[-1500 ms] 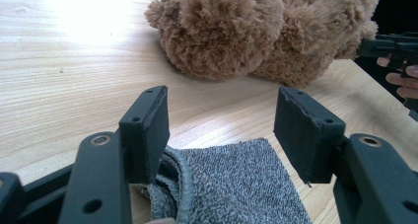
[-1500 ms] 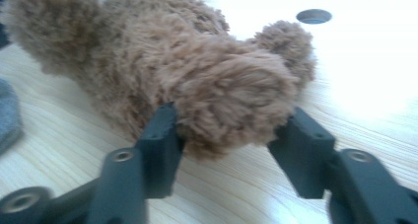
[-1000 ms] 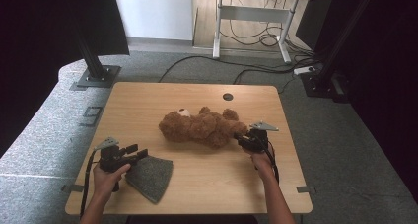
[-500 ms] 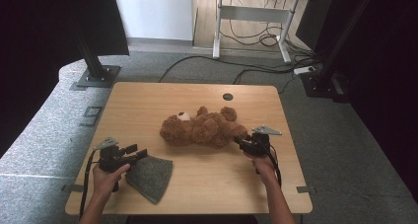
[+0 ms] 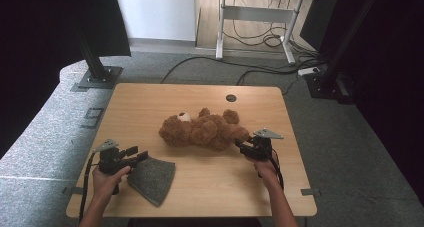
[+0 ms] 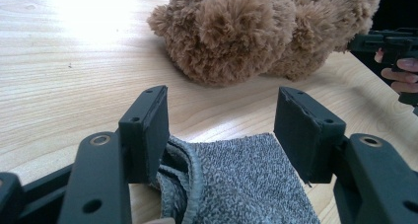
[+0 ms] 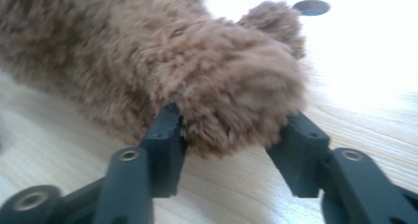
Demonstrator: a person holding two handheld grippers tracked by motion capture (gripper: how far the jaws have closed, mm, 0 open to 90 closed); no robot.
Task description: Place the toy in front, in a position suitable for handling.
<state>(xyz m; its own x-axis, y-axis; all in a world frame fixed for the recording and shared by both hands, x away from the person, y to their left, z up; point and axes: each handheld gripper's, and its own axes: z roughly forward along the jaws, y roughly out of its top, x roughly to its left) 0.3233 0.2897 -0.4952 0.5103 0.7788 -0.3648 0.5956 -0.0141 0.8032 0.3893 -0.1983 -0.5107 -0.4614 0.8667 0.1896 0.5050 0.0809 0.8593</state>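
Teddy slid toward person; right gripper jaws just opening round its leg.

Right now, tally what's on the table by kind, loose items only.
Brown teddy bear: 1
Grey knit cloth piece: 1
Total: 2

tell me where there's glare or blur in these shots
Left gripper view: a washed-out glare patch on the table at top left, while the teddy bear and the grey cloth look sharp. Right gripper view: the table behind the bear's paw is blown out white at upper right, and the fur is soft and blurred. High view: evenly lit, dark at the sides.
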